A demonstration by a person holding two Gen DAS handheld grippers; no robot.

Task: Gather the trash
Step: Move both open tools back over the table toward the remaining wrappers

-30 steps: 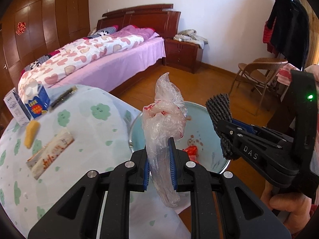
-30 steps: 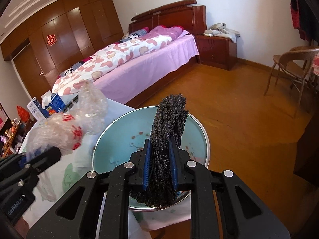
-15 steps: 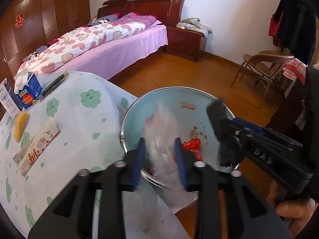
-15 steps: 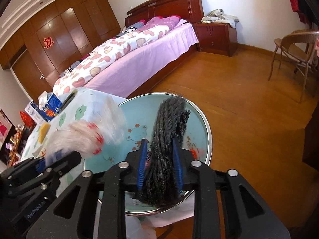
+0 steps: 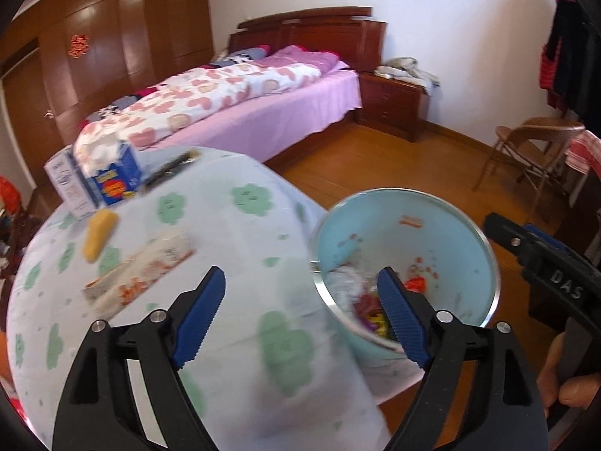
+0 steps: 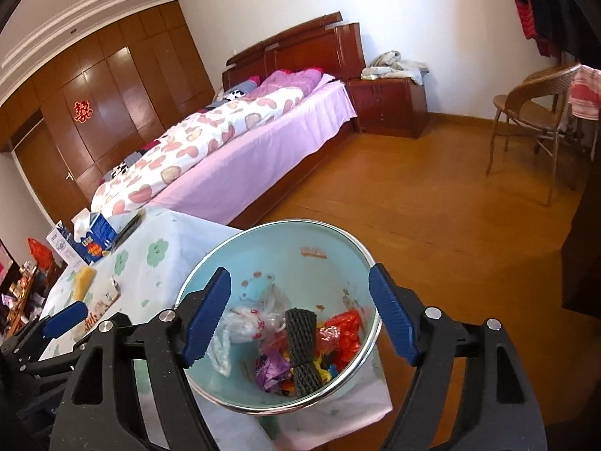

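A light blue bin [image 6: 285, 248] with a metal rim stands beside the table. Inside it lie a crumpled clear plastic bag [image 6: 244, 323], a black braided piece [image 6: 302, 342] and a red wrapper [image 6: 342, 334] among other scraps. My right gripper [image 6: 299, 278] hangs over the bin, its jaws opening with nothing between them. My left gripper [image 5: 300, 282] straddles the table's edge and the bin [image 5: 413, 240], its jaws also opening and empty. The plastic bag [image 5: 345, 282] shows blurred in the bin.
On the clover-print tablecloth [image 5: 225, 233] lie a long white wrapper [image 5: 139, 278], a yellow piece [image 5: 99, 235], a blue tissue box [image 5: 112, 176] and a white carton [image 5: 65, 188]. A bed [image 6: 233, 150], a nightstand [image 6: 390, 101] and a chair [image 6: 533, 109] stand beyond on the wooden floor.
Both grippers opened. The plastic bag left the left jaws and the black braided piece left the right jaws; both now lie in the bin. The left view swung toward the table.
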